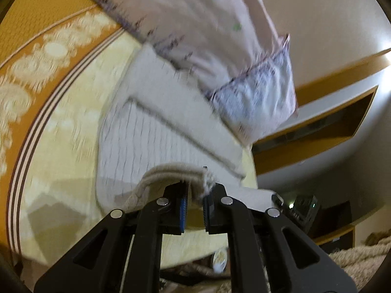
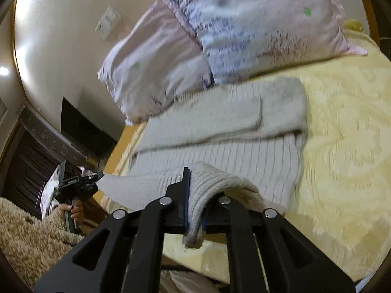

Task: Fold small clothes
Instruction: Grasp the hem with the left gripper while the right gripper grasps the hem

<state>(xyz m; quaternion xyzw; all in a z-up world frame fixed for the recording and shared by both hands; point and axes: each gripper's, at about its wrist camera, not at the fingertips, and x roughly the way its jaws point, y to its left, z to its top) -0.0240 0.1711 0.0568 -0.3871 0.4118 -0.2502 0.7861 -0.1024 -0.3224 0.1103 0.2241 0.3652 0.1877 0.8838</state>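
Note:
A pale grey ribbed knit garment [image 1: 144, 141] lies on the yellow bedspread, with a sleeve folded across it [image 2: 220, 119]. My left gripper [image 1: 195, 193] is shut on the garment's near hem, which bunches up between the blue pads. My right gripper [image 2: 195, 195] is shut on another part of the same hem [image 2: 210, 183]; the knit drapes over its right finger and hangs below the jaws. The near edge is lifted off the bed between the two grippers. In the right wrist view the left gripper [image 2: 80, 183] shows at the left, held by a hand [image 2: 73, 211].
Two pink and white patterned pillows [image 2: 244, 24] lie just behind the garment. The yellow bedspread [image 2: 342, 134] stretches to the right, with an orange patterned border [image 1: 48, 56]. A fuzzy tan sleeve [image 2: 29, 232] is at lower left. A wall and dark furniture [image 2: 83, 127] stand beyond the bed.

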